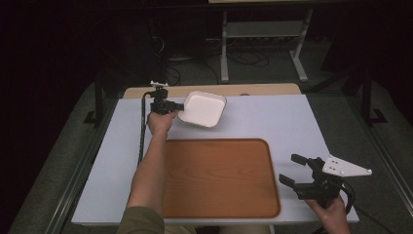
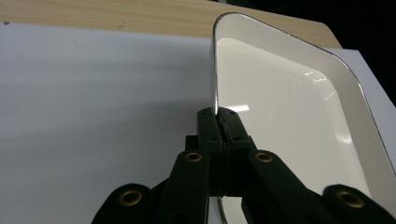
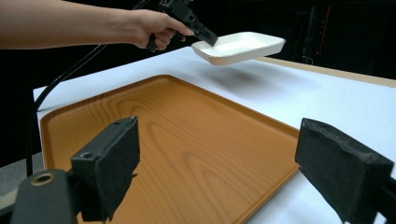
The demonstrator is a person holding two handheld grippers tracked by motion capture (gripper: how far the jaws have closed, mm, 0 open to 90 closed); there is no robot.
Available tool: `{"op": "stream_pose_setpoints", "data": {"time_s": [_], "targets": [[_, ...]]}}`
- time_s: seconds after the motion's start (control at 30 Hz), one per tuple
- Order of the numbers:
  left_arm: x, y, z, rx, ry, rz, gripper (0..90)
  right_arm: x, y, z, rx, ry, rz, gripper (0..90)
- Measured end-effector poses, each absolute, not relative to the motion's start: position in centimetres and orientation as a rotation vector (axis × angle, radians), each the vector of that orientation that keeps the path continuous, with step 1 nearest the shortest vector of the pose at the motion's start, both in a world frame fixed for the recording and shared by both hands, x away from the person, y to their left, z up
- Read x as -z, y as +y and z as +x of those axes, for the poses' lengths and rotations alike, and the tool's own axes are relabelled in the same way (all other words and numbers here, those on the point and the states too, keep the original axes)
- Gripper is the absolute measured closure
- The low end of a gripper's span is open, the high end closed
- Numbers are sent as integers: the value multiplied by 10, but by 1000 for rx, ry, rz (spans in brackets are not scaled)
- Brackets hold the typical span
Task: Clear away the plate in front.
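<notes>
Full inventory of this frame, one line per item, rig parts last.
white dish: 1, white with a thin dark rim, rectangular with rounded corners, held off the table by one edge, beyond the tray's far left corner.
wooden tray: 1, orange-brown wood grain, flat on the near middle of the table, nothing in it.
table: 1, white top with a light wood strip along the far edge.
metal frame: 1, pale grey, on the floor behind the table.
left gripper: 1, black, jaws shut on the white dish's rim.
right gripper: 1, black with a grey plate on top, jaws open, right of the tray.
left hand: 1, holding the left gripper.
right hand: 1, at the table's near right corner.
</notes>
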State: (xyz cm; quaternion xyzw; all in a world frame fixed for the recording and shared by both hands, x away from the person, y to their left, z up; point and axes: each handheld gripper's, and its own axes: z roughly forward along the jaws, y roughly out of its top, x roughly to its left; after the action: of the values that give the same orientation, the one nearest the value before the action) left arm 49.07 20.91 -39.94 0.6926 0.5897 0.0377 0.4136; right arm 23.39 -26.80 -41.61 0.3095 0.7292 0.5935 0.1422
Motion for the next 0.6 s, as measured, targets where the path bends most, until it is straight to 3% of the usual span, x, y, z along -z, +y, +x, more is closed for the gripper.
{"op": "stream_pose_setpoints", "data": {"time_s": [0.6], "targets": [[373, 229, 467, -119, 1398, 1758, 893, 416, -266, 234, -1709, 2112, 894, 132]]}}
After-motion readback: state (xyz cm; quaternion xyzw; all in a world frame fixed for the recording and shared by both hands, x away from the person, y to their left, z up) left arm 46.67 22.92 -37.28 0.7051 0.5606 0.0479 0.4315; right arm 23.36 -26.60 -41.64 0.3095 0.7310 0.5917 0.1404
